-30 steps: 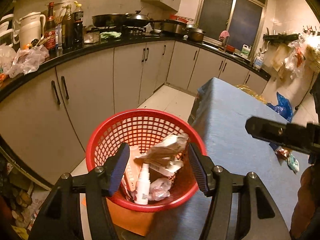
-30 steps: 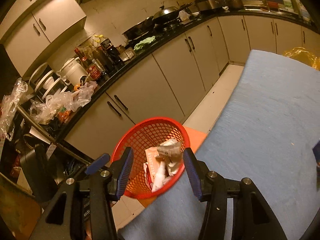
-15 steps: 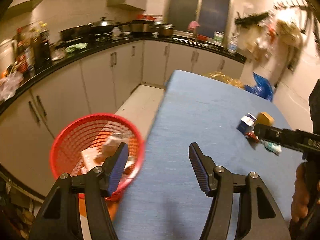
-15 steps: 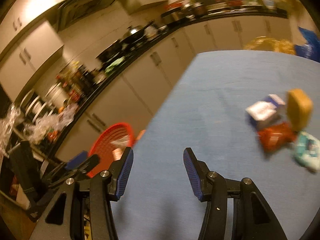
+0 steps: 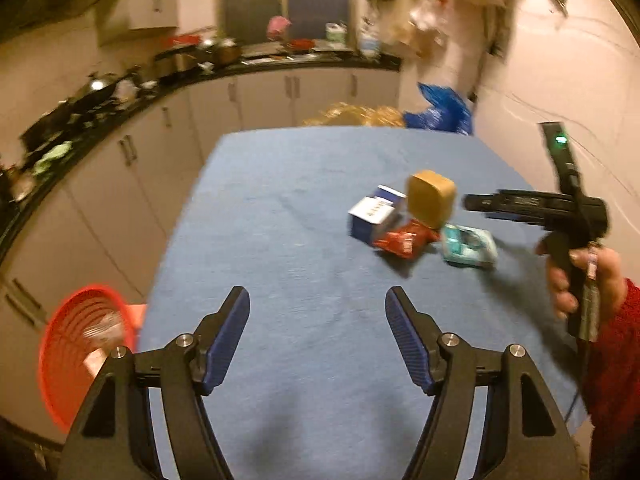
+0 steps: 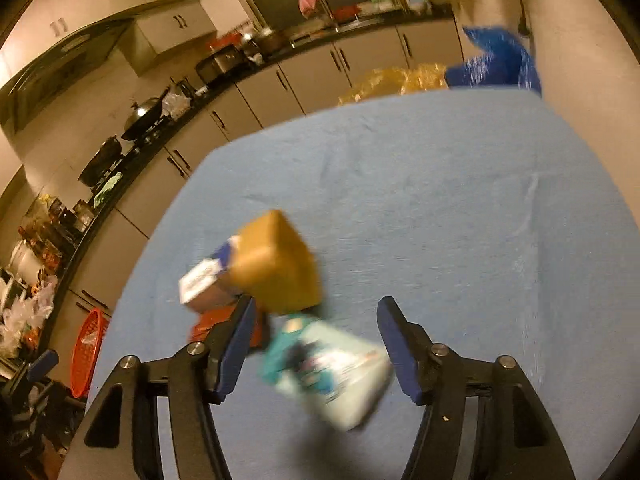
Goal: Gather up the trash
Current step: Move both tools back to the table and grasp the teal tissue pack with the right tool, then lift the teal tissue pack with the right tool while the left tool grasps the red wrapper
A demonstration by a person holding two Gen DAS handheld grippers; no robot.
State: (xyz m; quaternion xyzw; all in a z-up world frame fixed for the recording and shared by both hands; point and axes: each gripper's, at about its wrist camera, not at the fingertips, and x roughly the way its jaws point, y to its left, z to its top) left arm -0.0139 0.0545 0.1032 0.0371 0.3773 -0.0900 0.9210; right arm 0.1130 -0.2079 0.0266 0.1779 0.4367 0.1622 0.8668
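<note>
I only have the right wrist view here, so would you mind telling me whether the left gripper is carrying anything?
Observer: No, the left gripper has nothing between its fingers; its jaws are opening above bare blue tablecloth.
Operator: Thank you. Is anything in the red basket? I see only a sliver of it.
Observer: Yes, the red basket sits off the table's near left corner, with pale, blurred pieces inside.
Operator: And how is my right gripper being held?
Observer: A hand in a red sleeve grips its handle, and the right gripper reaches toward the teal packet.
</note>
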